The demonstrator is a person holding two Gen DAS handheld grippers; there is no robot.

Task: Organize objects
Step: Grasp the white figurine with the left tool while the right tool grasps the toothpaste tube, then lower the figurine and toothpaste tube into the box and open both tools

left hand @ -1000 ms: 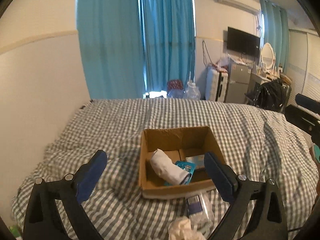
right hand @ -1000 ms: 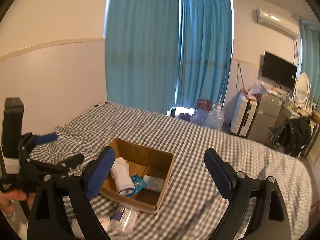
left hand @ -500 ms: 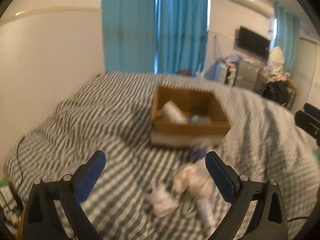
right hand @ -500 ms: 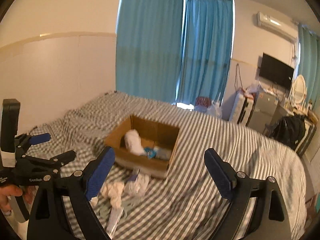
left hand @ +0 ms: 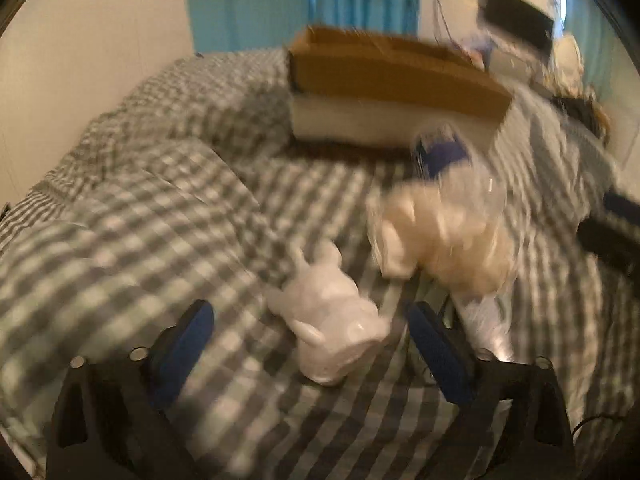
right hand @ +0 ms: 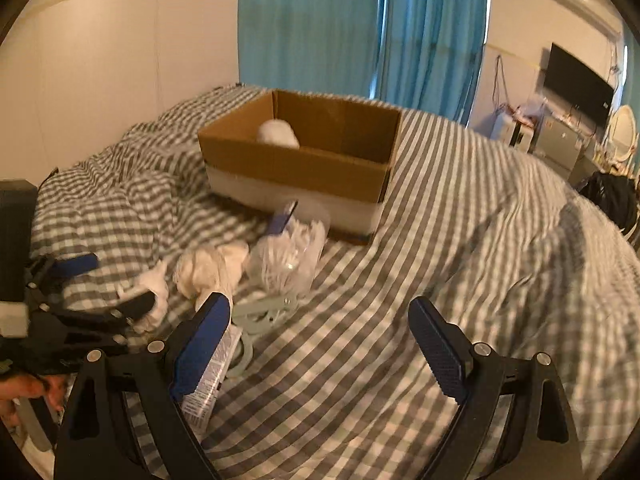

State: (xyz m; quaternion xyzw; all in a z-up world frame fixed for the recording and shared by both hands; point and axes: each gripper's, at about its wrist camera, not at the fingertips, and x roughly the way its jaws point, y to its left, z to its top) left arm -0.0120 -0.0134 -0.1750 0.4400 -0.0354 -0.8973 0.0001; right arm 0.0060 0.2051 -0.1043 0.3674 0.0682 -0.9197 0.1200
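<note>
The left gripper (left hand: 310,334) has its blue-padded fingers (left hand: 182,346) spread wide, low over the checked bedspread (left hand: 132,216), and a crumpled white wad (left hand: 330,320) lies in the gap between them at the lower middle of the frame, not touched by either pad as far as the blur allows. Just up and to the right of it sits a cream-coloured bundle of cloth (left hand: 436,236), with a clear plastic bag (left hand: 460,176) bearing a dark blue label behind it. Beyond those, in the upper middle of the frame, stands the cardboard box (left hand: 384,80), its side facing us; the whole left view is smeared by motion. The right gripper (right hand: 320,326) is likewise wide open and holds nothing, hanging above the bedspread in the lower part of its frame. Under its left finger lies a small flat white packet with print (right hand: 208,372), touching pale green plastic hangers (right hand: 264,312). Further out at centre left sit the cream cloth and a clear bag of cotton swabs (right hand: 286,258), close against the front of the box, where a white rounded thing (right hand: 278,132) shows above the rim. Blue curtains (right hand: 360,24) hang at the top, and a dark television (right hand: 576,80) sits at the upper right.
</note>
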